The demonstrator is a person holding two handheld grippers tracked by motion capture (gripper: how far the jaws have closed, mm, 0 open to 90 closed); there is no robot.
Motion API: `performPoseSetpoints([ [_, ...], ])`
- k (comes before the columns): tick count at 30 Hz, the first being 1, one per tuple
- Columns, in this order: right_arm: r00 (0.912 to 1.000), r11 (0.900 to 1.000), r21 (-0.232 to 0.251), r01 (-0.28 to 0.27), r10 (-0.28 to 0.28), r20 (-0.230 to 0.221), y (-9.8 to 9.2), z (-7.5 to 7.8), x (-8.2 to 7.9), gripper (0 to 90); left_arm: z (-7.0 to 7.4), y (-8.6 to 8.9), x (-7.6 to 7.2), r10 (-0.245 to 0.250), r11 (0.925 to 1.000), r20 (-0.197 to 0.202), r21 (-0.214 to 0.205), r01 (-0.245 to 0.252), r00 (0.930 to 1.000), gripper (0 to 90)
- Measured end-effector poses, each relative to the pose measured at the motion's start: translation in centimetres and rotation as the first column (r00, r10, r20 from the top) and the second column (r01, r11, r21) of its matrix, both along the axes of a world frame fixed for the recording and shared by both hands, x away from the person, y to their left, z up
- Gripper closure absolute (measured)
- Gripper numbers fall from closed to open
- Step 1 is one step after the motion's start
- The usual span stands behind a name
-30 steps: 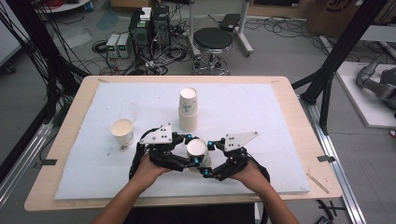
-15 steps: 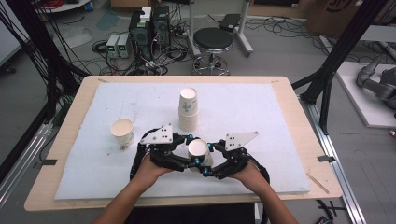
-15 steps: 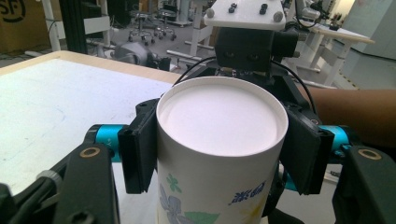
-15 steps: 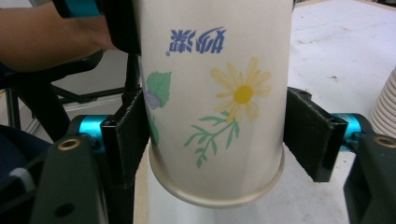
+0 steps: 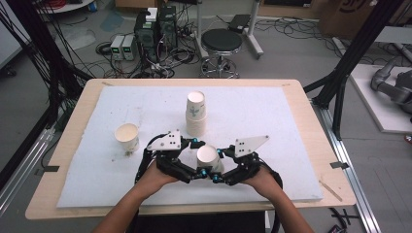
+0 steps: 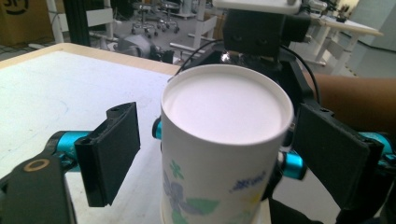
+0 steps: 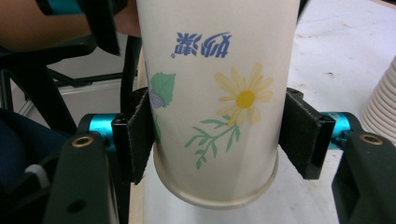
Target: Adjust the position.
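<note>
Change since earlier frames: hands and paper cup (image 5: 208, 156) sit at the same spot in the lower middle of the high view; the left gripper (image 5: 197, 160) has just been opening its jaws, the right gripper (image 5: 219, 165) has just been closing its jaws onto the cup.
Step in hand: a handover of the cup from left to right, by my reading.
Left gripper state: released; in the left gripper view its pads (image 6: 114, 149) stand apart from the cup wall (image 6: 219, 182), with the cup between them.
Right gripper state: clenched on the cup; in the right gripper view both pads (image 7: 140, 137) press the cup's sides (image 7: 215, 93).
Cup position: upside down, flat base up, between the two grippers, just below the stack of cups (image 5: 196, 115) in frame centre.
Cup look: white paper, printed with a yellow flower, green leaves and blue lettering; rolled rim at the bottom.
Other cup: a single open cup (image 5: 127, 136) stands at centre left on the white mat (image 5: 272, 121).
Next move: likely back the left jaws off without brushing the wall, then carry the cup by the right gripper alone.
</note>
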State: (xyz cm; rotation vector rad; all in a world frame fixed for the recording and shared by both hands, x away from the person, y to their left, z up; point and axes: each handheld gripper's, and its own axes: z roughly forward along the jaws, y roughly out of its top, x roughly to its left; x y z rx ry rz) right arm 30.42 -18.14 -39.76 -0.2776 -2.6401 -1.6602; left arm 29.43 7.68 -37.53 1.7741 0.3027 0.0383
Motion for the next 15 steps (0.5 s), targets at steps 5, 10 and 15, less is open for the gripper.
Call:
performPoseSetpoints([
  [5,0.9989,0.9932,-0.116,-0.002,0.007,0.047,0.0,0.9,0.1,34.3,0.6,0.4,0.1,-0.009,0.9994,0.003,0.033,0.009,1.0,15.4],
  [10,0.9962,0.9777,-0.209,-0.026,0.043,0.076,0.1,2.1,0.4,34.3,1.2,0.7,0.2,-0.012,0.9979,0.013,0.064,0.012,0.9998,15.4],
  [15,0.9943,0.9599,-0.277,-0.046,0.07,0.08,0.3,3.0,0.6,34.3,1.6,0.7,0.3,-0.033,0.9945,0.013,0.1,0.031,0.9994,15.4],
])
